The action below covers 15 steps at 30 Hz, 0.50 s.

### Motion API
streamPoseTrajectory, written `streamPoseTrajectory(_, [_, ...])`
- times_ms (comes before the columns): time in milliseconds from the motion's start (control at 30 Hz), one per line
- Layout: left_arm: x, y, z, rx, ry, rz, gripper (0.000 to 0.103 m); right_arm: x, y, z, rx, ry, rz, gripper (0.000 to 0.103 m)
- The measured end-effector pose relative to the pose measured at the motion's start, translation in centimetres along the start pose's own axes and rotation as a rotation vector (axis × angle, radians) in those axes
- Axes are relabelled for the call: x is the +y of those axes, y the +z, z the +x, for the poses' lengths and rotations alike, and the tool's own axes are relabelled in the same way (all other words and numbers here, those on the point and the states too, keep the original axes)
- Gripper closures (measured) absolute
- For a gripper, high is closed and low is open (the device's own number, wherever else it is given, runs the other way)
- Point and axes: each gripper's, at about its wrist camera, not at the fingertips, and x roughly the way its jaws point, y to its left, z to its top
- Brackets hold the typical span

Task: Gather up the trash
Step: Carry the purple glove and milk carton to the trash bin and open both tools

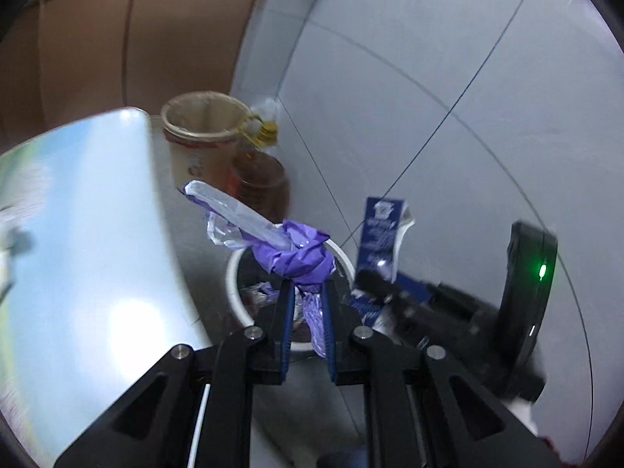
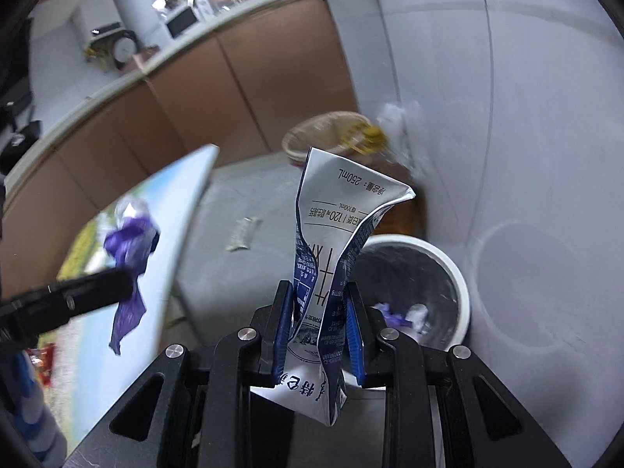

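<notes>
Crumpled purple wrapper (image 1: 290,257); flattened, creased blue-and-white carton (image 2: 331,257).

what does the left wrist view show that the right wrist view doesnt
Only the left wrist view: the brown jar behind the bin.
Only the right wrist view: the counter with a clock, and a scrap on the floor.
Both: the white bin, purple wrapper in the left gripper, milk carton in the right gripper.

purple wrapper (image 1: 300,257); blue-and-silver carton (image 2: 331,257) with printed text; white-rimmed bin (image 2: 448,261), dark inside.
</notes>
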Motion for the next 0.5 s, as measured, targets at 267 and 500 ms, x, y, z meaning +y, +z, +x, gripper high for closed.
streamPoseTrajectory(267, [-0.3,3.1,8.9,0.098,-0.006,-0.053,0.089,-4.1,-0.1,6.4,0.076,-0.117,0.028,0.076])
streamPoseTrajectory(500, [0.4,3.7,12.0,0.139,-0.03,-0.118,0.075,-5.8,-0.5,8.5,0.095,-0.207,0.034,0.052])
